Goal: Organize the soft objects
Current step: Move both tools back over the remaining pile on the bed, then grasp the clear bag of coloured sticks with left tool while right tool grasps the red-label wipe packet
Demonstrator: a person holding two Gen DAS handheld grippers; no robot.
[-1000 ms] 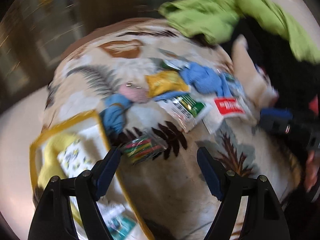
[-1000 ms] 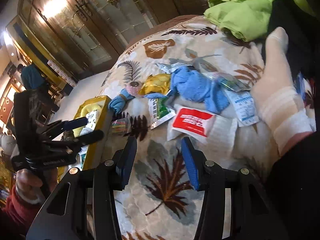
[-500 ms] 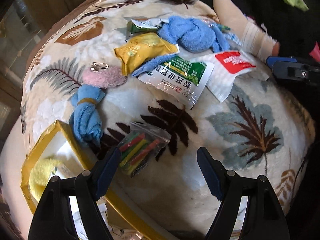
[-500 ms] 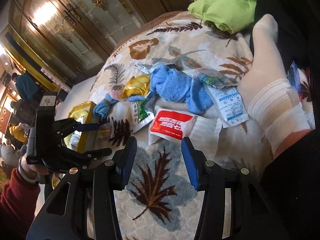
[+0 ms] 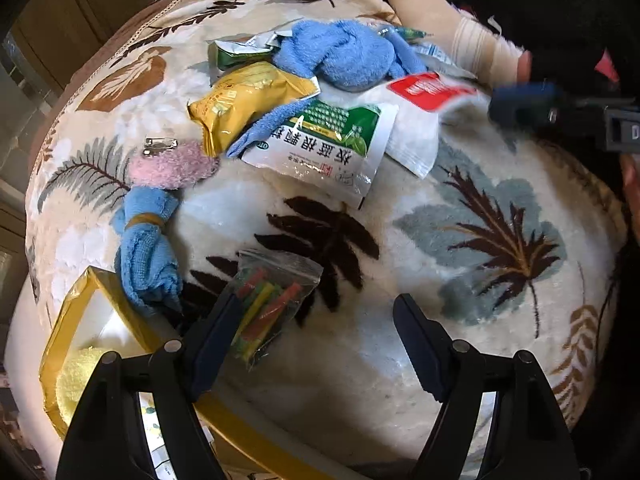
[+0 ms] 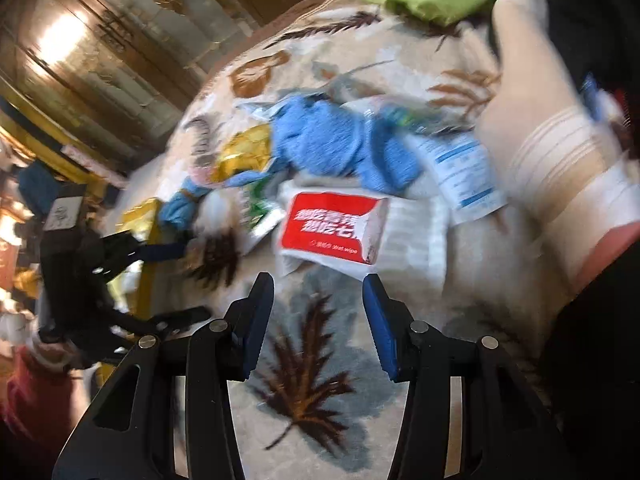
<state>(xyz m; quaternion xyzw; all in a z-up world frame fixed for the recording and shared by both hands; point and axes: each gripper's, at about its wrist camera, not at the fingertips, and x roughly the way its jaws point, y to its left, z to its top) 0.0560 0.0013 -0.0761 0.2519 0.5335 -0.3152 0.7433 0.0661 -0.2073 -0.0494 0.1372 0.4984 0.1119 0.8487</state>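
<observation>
Zip bag of coloured sticks (image 5: 270, 304) is what our left claw (image 5: 316, 336) turns on: in the left wrist view it lies in the lower middle, just inside the left finger, which overlaps its lower left corner, while the right finger stands well apart over bare blanket (image 5: 400, 380). The bag's long axis runs from lower left to upper right. That claw is spread wide, pinching nothing. Just left of the bag lie the tied blue cloth (image 5: 146, 256) and the rim of the yellow box (image 5: 100, 280), both close enough to catch the left finger.

Our right claw (image 6: 318, 320), seen in its own view, is half spread and empty, pointing at the red wet-wipe pack (image 6: 332, 226) just above its tips. The blue towel (image 6: 332, 140) and a socked foot (image 6: 540, 128) crowd the upper right.
</observation>
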